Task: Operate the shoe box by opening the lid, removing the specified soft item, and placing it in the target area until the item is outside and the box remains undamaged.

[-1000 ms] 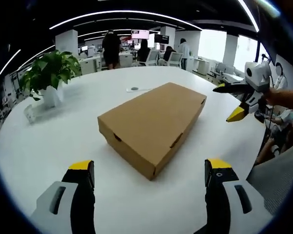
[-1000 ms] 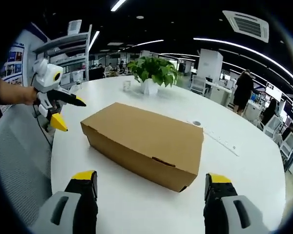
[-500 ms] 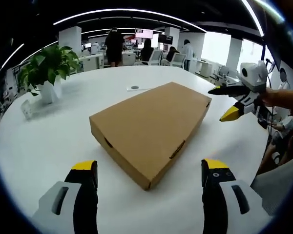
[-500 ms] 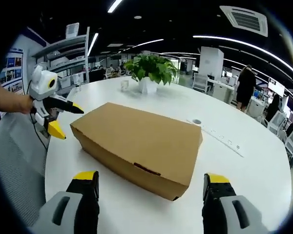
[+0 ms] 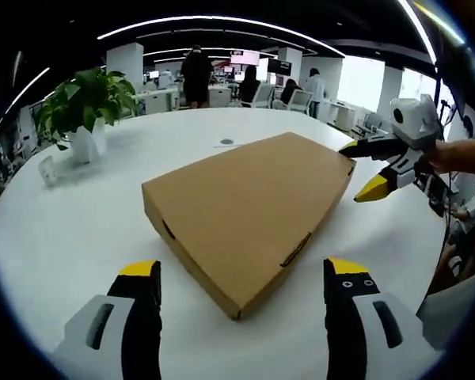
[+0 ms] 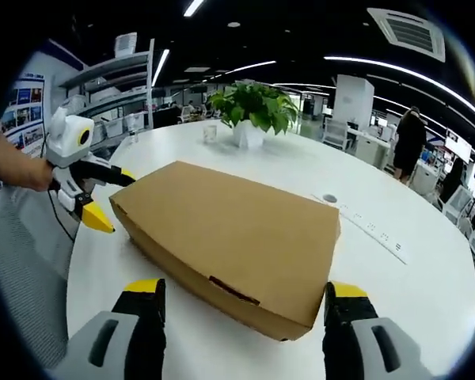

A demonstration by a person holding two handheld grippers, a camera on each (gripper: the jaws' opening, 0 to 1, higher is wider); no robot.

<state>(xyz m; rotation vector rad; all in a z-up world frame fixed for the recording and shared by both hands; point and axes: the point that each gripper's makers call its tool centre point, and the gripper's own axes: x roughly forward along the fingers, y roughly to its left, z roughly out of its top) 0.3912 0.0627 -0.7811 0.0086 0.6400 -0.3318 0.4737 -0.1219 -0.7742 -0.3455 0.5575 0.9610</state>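
Your cardboard shoe box (image 5: 245,218) lies closed near the middle of the round white surface (image 5: 71,229), lid down flat, with its tuck slots showing along the side walls. You are at the opening step; nothing has been lifted yet, and the soft item is presumably inside, out of sight.

Your left claw (image 5: 233,273) is spread wide and holds nothing, its yellow-tipped jaws either side of the box's near corner. Your right claw (image 6: 237,293) is just as wide and empty, set before a long side wall. In the left gripper view your right claw also shows at the box's far corner, jaws parted above and below the lid edge there, very close or touching; which, I cannot tell.

Next, likely catch the lid's edge with one claw and steady the base with the other. Lift gently along the hinge so the cardboard does not tear or crease.

A potted plant (image 5: 83,107) stands near the surface's far edge, well apart.
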